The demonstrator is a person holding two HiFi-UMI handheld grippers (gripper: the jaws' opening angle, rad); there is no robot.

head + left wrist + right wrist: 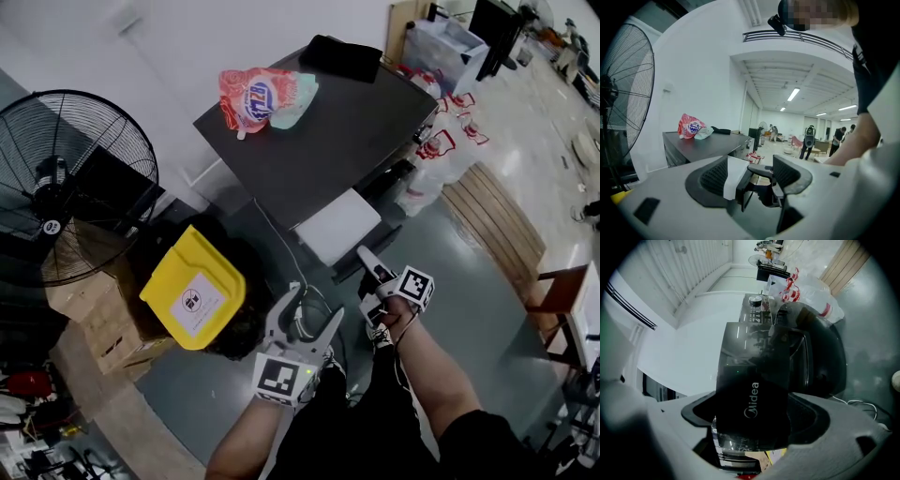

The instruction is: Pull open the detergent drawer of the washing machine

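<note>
The dark grey washing machine [328,141] stands against the white wall, and in the head view I look down on its top. Its detergent drawer [337,226] sticks out of the front as a white tray. My right gripper [375,272] is at the drawer's outer end. In the right gripper view the drawer's glossy black front [752,399], printed "Midea", fills the space between the jaws, and the right gripper [754,416] is shut on it. My left gripper [306,321] hangs open lower down, away from the machine, with nothing in its jaws [750,171].
A red-and-white detergent bag [264,97] and a black item [340,56] lie on the machine's top. A large fan [66,183], cardboard boxes [94,314] and a yellow bin [194,289] stand at the left. Plastic bags [441,150] and a wooden pallet [492,225] are at the right.
</note>
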